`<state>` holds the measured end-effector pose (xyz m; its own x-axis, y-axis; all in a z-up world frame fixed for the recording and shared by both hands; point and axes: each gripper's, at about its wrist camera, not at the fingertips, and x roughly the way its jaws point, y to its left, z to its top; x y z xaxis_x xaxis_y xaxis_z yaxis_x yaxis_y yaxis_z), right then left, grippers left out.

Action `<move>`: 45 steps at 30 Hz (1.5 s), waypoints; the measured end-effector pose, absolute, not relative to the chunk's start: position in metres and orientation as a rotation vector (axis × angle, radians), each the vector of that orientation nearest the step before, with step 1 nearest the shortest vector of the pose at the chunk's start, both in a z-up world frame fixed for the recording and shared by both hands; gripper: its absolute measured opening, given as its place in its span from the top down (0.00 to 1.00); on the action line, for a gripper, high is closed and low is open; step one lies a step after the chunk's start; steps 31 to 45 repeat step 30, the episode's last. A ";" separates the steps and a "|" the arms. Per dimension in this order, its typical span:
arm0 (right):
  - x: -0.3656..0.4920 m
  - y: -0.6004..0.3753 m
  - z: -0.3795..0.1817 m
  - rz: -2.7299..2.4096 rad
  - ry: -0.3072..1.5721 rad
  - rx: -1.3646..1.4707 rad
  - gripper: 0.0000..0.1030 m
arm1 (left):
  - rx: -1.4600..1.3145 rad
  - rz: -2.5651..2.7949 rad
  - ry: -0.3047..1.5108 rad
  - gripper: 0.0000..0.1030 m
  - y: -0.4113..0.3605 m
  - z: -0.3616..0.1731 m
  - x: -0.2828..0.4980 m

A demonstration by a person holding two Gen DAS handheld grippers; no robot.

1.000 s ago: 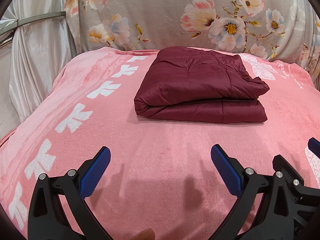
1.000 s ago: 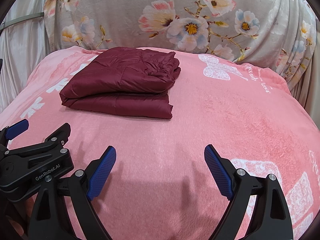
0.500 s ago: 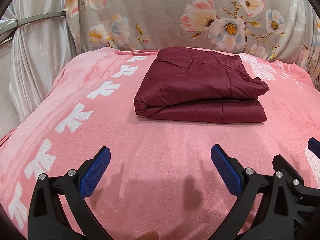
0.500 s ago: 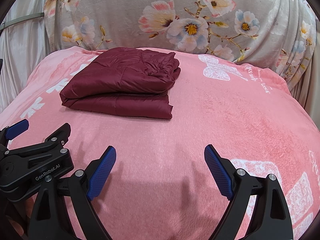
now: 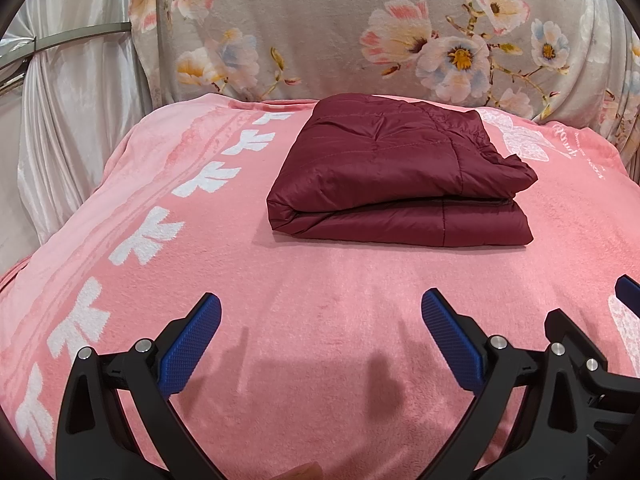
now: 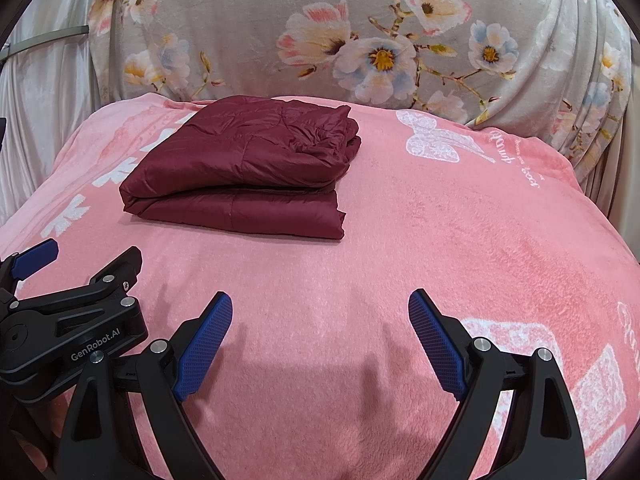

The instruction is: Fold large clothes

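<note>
A dark red quilted jacket (image 5: pixel 396 172) lies folded into a thick rectangle on the pink blanket (image 5: pixel 320 300). It also shows in the right wrist view (image 6: pixel 244 172), at the left half of the blanket (image 6: pixel 440 240). My left gripper (image 5: pixel 320 320) is open and empty, held low over the blanket well in front of the jacket. My right gripper (image 6: pixel 320 320) is open and empty too, beside the left one, in front and to the right of the jacket. The left gripper's body shows at the lower left of the right wrist view (image 6: pixel 68 332).
A grey floral cloth (image 5: pixel 360 32) covers the backrest behind the blanket. A silvery curtain (image 5: pixel 68 120) hangs at the left. The blanket falls away at its left and right edges.
</note>
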<state>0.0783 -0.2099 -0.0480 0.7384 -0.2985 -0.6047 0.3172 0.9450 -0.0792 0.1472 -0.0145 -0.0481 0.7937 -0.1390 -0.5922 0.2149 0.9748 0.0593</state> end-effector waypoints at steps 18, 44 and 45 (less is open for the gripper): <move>0.078 -0.210 -0.048 -0.338 0.657 0.028 0.15 | 0.121 -0.195 0.631 0.05 -0.015 -0.048 0.147; 0.079 -0.211 -0.048 -0.339 0.657 0.028 0.15 | 0.123 -0.189 0.623 0.06 -0.017 -0.046 0.146; 0.079 -0.211 -0.048 -0.339 0.657 0.028 0.15 | 0.123 -0.189 0.623 0.06 -0.017 -0.046 0.146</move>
